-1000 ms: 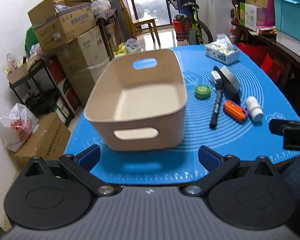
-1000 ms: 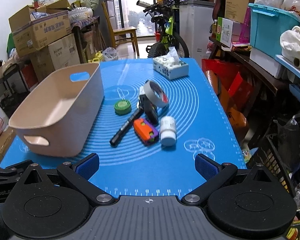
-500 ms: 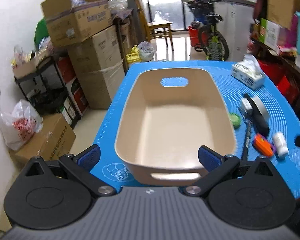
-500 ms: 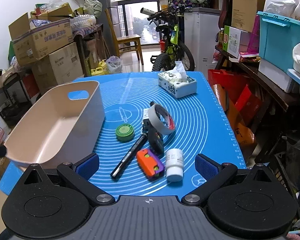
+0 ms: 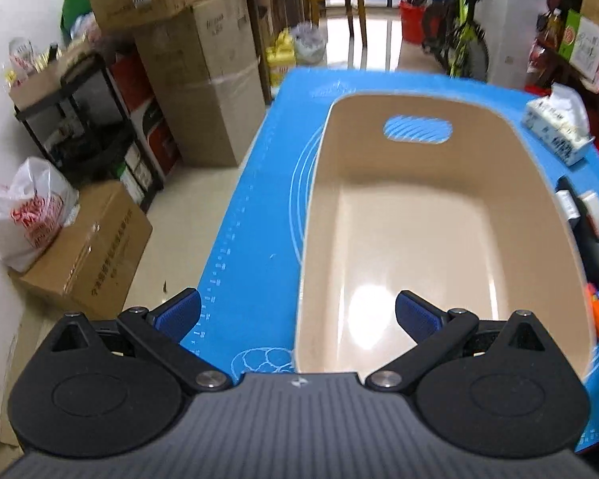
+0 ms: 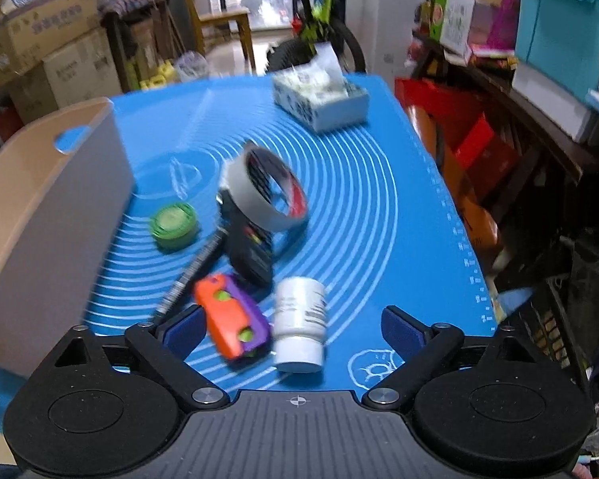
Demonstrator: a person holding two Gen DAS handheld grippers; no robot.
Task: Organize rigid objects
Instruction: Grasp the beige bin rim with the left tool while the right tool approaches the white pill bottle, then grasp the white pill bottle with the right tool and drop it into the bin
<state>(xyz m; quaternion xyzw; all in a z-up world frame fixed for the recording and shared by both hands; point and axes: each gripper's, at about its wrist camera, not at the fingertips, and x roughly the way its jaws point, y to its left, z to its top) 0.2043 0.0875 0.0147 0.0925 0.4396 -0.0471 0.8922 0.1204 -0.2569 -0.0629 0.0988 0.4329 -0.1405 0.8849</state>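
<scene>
My right gripper (image 6: 293, 329) tilts steeply down over the blue mat (image 6: 379, 207), its jaws spread wide and just now closing a little. The orange-and-purple toy (image 6: 231, 325) and the white bottle (image 6: 299, 321) lie between the pads, untouched. Beyond the bottle lie the black marker (image 6: 187, 275), the green lid (image 6: 174, 225) and the tape roll (image 6: 265, 189). My left gripper (image 5: 297, 313) also tilts down, spread and empty, straddling the left wall of the beige bin (image 5: 539, 183), which sits left of the bottle.
</scene>
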